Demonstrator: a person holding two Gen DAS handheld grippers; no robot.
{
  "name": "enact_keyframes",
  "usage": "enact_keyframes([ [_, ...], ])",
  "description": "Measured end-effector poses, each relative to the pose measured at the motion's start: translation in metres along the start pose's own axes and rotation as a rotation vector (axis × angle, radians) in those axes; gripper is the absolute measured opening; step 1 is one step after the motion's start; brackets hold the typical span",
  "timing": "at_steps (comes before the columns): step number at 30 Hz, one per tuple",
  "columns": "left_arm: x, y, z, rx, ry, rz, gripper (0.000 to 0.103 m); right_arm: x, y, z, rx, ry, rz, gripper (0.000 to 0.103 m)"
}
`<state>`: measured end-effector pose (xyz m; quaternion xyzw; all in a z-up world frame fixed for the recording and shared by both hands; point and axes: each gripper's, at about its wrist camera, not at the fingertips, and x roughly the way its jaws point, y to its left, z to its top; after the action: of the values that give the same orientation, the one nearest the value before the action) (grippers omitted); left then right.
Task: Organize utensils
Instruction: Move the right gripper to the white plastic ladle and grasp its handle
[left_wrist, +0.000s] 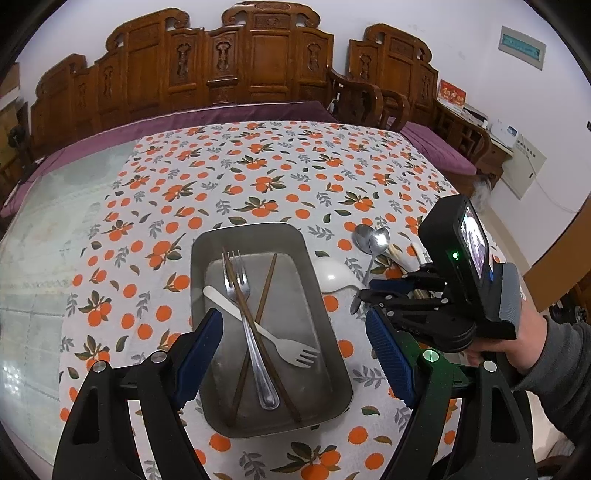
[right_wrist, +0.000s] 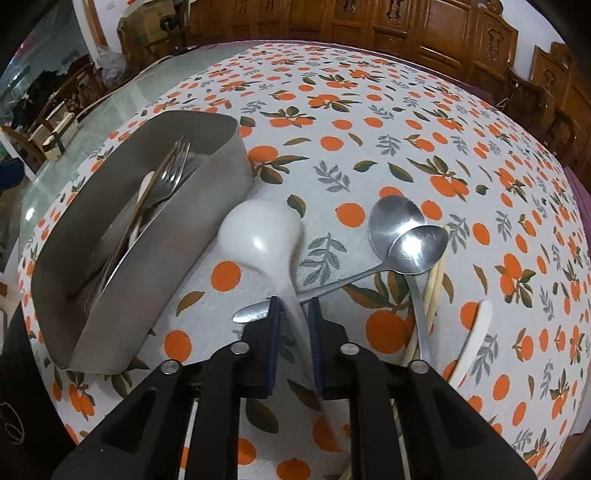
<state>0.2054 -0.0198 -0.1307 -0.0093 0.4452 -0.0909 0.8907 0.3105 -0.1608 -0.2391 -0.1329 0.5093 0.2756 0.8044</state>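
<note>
A: Right gripper (right_wrist: 293, 314) clamps the white plastic ladle-shaped spoon (right_wrist: 264, 236) by its handle, frame centre, beside the grey metal rectangular tray (right_wrist: 221, 162).

B: Left gripper (left_wrist: 295, 354) spread, empty. Risk: the handle crosses a steel spoon (right_wrist: 397, 221); lifting may drag it.
</note>
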Motion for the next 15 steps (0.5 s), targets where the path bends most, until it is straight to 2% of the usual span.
enact_keyframes([
  [3, 0.005, -0.004, 0.003, 0.005, 0.006, -0.005, 0.076, -0.003, -0.003, -0.001, 0.016, 0.0, 0.026, 0.01],
  [8, 0.014, -0.014, 0.009, 0.015, 0.012, -0.016, 0.076, -0.031, -0.013, -0.007, 0.069, -0.072, 0.057, 0.01],
  [15, 0.041, -0.04, 0.022, 0.064, 0.025, -0.035, 0.076, -0.076, -0.05, -0.023, 0.135, -0.143, 0.021, 0.01],
])
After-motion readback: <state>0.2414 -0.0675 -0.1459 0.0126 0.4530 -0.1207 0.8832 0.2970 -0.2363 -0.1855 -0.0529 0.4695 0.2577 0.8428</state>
